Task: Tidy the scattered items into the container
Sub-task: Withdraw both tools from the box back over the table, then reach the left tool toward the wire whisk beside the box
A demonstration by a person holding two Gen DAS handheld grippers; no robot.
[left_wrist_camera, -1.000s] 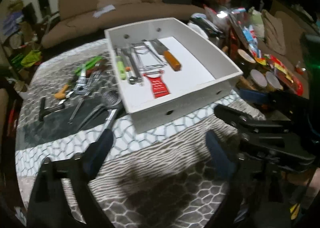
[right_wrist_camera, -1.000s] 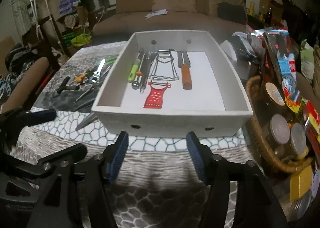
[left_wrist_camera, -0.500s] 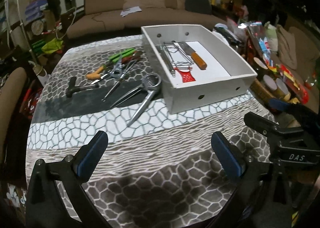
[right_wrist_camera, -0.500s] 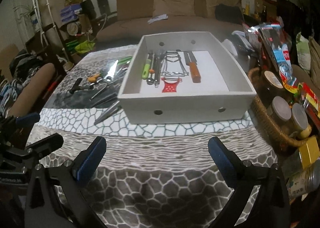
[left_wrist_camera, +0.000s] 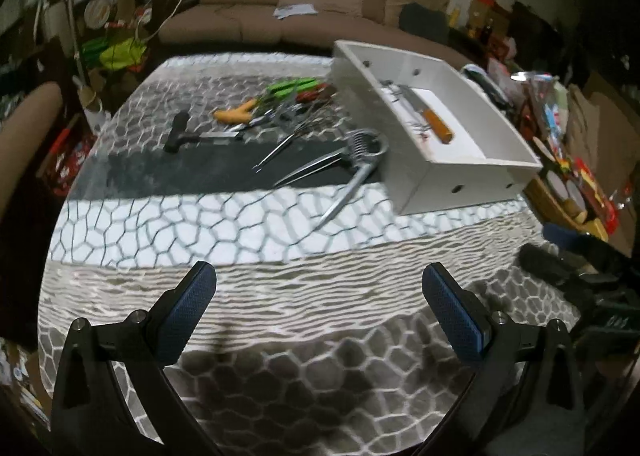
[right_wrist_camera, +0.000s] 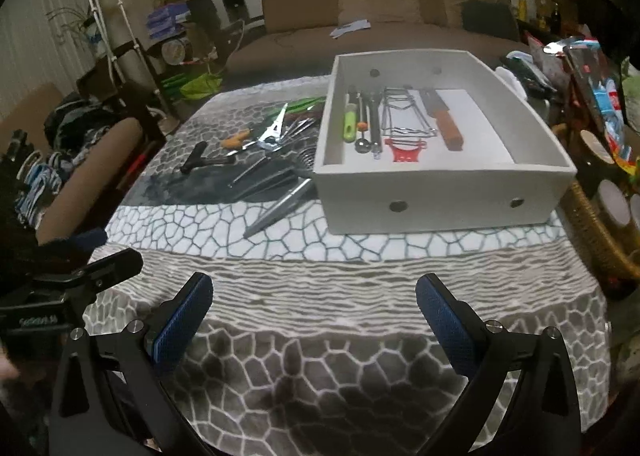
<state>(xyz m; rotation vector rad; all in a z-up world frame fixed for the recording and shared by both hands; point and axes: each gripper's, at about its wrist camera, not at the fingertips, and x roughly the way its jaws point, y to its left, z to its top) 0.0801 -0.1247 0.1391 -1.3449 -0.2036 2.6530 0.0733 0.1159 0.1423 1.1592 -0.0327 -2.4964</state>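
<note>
A white tray (right_wrist_camera: 440,191) (left_wrist_camera: 472,179) stands on the patterned tablecloth and holds a wooden-handled knife (right_wrist_camera: 444,119), a red peeler (right_wrist_camera: 406,149), a wire rack and several slim tools. Scattered utensils lie left of it: a metal press with long handles (left_wrist_camera: 352,159), tongs (left_wrist_camera: 288,141), an orange-handled tool (left_wrist_camera: 236,113), a black-handled tool (left_wrist_camera: 180,131) and green-handled items (left_wrist_camera: 288,87). My left gripper (left_wrist_camera: 320,304) is open over the near cloth, nothing between its fingers. My right gripper (right_wrist_camera: 314,308) is also open and empty, well short of the tray.
A wicker basket with jars (right_wrist_camera: 600,223) and packets crowd the table's right edge. A brown sofa (right_wrist_camera: 384,15) runs behind the table. A chair (right_wrist_camera: 88,171) and clutter stand to the left. In the right wrist view, the other gripper's black body (right_wrist_camera: 68,292) shows at the left.
Both grippers have drawn back from the tray and shifted left, so more cloth shows. The right gripper's jaws have spread wide. The left view has swung toward the scattered utensils.
</note>
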